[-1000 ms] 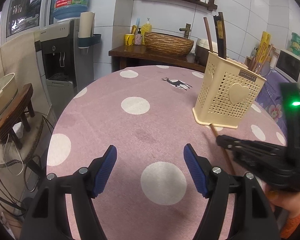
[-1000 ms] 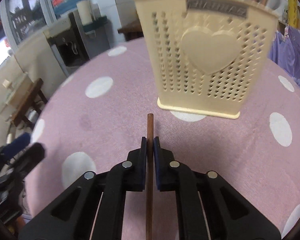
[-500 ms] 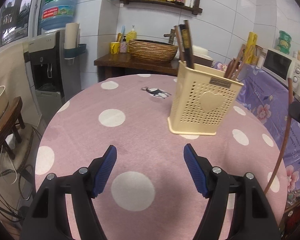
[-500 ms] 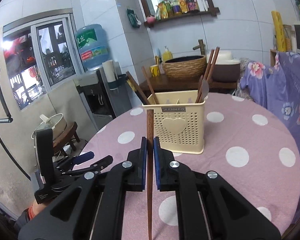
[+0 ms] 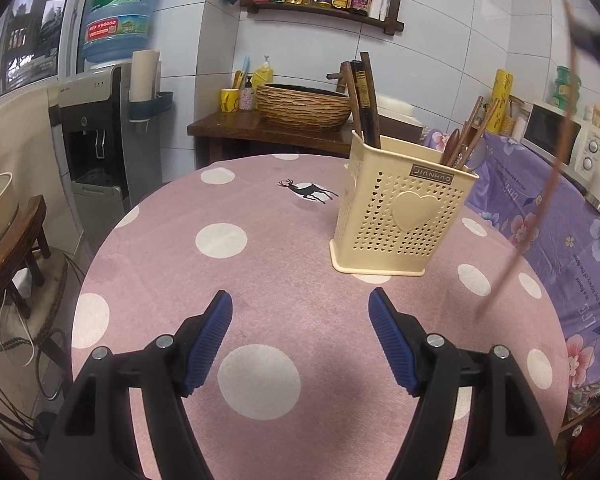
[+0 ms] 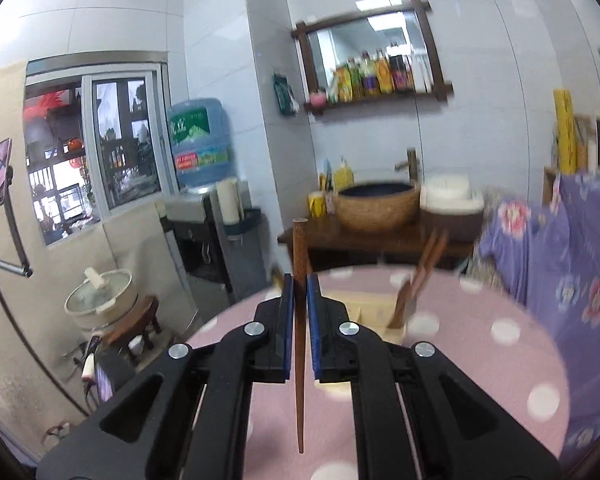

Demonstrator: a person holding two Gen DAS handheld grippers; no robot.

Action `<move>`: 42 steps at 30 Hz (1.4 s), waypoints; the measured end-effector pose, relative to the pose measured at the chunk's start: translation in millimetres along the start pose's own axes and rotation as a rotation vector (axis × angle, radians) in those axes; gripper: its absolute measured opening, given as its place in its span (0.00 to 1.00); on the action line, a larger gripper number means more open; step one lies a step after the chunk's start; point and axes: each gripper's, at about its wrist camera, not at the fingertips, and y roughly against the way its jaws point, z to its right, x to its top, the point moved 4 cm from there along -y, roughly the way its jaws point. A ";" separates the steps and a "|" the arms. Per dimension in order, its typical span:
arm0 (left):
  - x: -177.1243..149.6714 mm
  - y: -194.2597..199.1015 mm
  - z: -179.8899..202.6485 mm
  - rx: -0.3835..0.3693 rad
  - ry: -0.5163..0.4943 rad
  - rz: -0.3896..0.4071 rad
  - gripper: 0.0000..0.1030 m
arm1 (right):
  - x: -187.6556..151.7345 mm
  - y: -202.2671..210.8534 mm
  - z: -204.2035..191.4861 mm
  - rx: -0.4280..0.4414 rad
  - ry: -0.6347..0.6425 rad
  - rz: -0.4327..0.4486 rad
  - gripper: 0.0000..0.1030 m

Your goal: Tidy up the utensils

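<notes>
Tablecloth (image 5: 260, 248), pink with white dots, filled the left wrist view, and above it the left gripper (image 5: 300, 336) hung with its blue pads (image 5: 208, 340) spread wide, gripping nothing and touching nothing. Ahead and to the right stood the cream perforated utensil holder (image 5: 396, 216) with a heart on its front, upright on the cloth, with dark chopsticks (image 5: 364, 100) in its rear left corner and wooden utensils (image 5: 466, 136) leaning in its right side. At the far right a blurred wooden chopstick (image 5: 540, 216) slanted in the air, its lower tip clear of the cloth, well apart from the holder. In the right wrist view the right gripper (image 6: 300, 292) was pinched tight on that chopstick (image 6: 300, 360), which ran nearly upright between the pads, its blunt end above them and its thin tip below. Behind the fingers the holder (image 6: 376, 308) showed only in part, blurred, on the dotted cloth.
</notes>
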 end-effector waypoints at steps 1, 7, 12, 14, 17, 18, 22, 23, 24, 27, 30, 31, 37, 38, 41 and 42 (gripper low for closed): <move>-0.3 0.8 0.5 0.001 -0.004 0.002 0.68 | 21.3 -5.0 -2.2 -0.014 0.017 0.026 0.07; -3.1 6.2 1.1 -0.004 -0.009 0.016 0.68 | 105.6 -44.7 1.4 -0.128 0.049 0.138 0.07; -6.0 7.1 1.9 -0.010 -0.018 0.017 0.69 | 87.4 -100.0 17.6 -0.178 0.005 0.092 0.07; -8.3 7.4 2.8 -0.011 -0.023 0.018 0.69 | 62.0 -120.4 22.5 -0.192 -0.004 0.049 0.07; -10.8 7.8 4.5 -0.013 -0.032 0.023 0.70 | 20.5 -142.2 27.9 -0.205 0.000 -0.017 0.07; -11.2 7.5 5.0 -0.015 -0.032 0.022 0.70 | 8.7 -147.2 28.8 -0.209 0.006 -0.035 0.07; -11.9 7.5 8.2 -0.018 -0.035 0.019 0.70 | -24.8 -160.5 29.7 -0.221 0.034 -0.084 0.07; -11.9 8.8 8.9 -0.019 -0.035 0.023 0.70 | -31.4 -164.2 31.3 -0.223 0.033 -0.101 0.07; -12.0 10.1 9.7 -0.021 -0.036 0.026 0.71 | -35.8 -166.3 32.7 -0.224 0.028 -0.109 0.07; -12.0 12.8 10.8 -0.019 -0.035 0.033 0.72 | -46.6 -169.8 33.5 -0.212 0.035 -0.130 0.07; -12.1 14.6 10.2 -0.018 -0.032 0.040 0.73 | -53.4 -164.8 31.5 -0.208 0.049 -0.132 0.16; -12.2 15.5 9.5 -0.017 -0.029 0.046 0.74 | -55.0 -159.9 31.5 -0.211 0.047 -0.123 0.33; -15.0 22.7 4.7 -0.013 -0.024 0.092 0.83 | -75.2 -98.3 31.3 -0.241 0.026 -0.054 0.71; -15.7 25.3 3.9 -0.008 -0.026 0.107 0.85 | -81.7 -84.5 32.2 -0.246 0.017 -0.046 0.73; -19.8 37.4 2.6 0.001 -0.028 0.171 0.94 | -114.8 -35.5 32.5 -0.295 0.005 -0.027 0.84; -22.8 43.4 2.7 0.006 -0.029 0.196 0.95 | -126.5 -22.7 32.3 -0.314 0.001 -0.029 0.89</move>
